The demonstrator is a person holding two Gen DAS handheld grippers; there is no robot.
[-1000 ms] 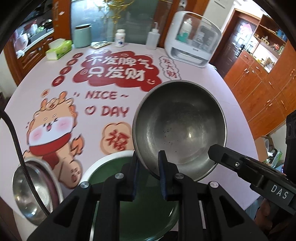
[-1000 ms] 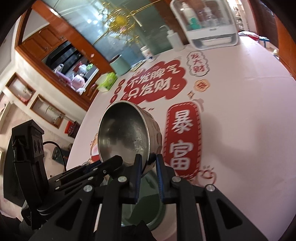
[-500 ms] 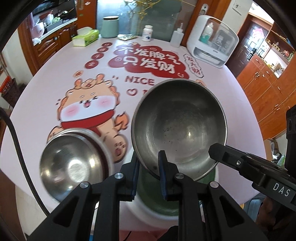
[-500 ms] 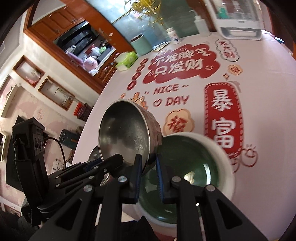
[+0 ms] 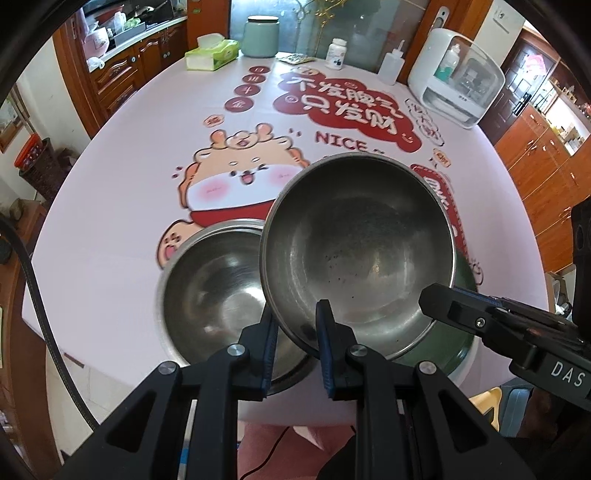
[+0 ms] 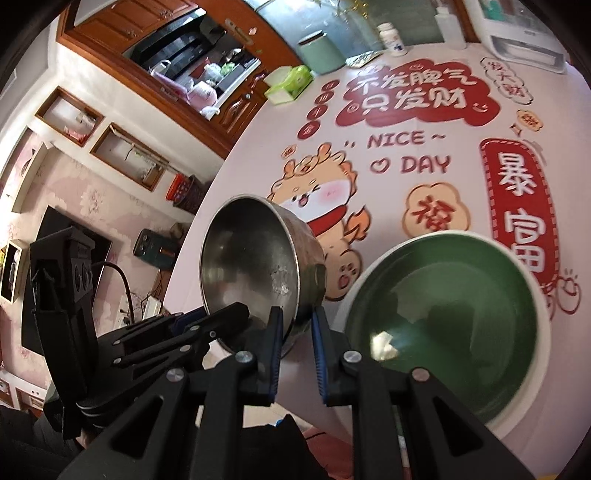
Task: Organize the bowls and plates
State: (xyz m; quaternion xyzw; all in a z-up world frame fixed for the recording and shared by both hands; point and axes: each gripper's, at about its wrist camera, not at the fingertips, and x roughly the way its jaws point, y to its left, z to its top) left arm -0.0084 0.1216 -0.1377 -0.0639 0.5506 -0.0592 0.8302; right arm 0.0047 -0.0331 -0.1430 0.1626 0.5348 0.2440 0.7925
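Both grippers are shut on the rim of one steel bowl, held tilted above the table. My left gripper pinches its near rim; my right gripper pinches the rim from the other side, and the bowl shows there too. A second steel bowl sits on the table below and left of the held one. A green bowl with a white outside sits on the table to the right; in the left wrist view only its edge shows under the held bowl.
The round table has a pink printed cloth. At its far edge stand a tissue box, a green canister, a pill bottle, a squeeze bottle and a white appliance. Wooden cabinets line the walls.
Both grippers have carried the held steel bowl leftward and back toward the near edge. The second steel bowl has come in under it; the green bowl now lies off to the right.
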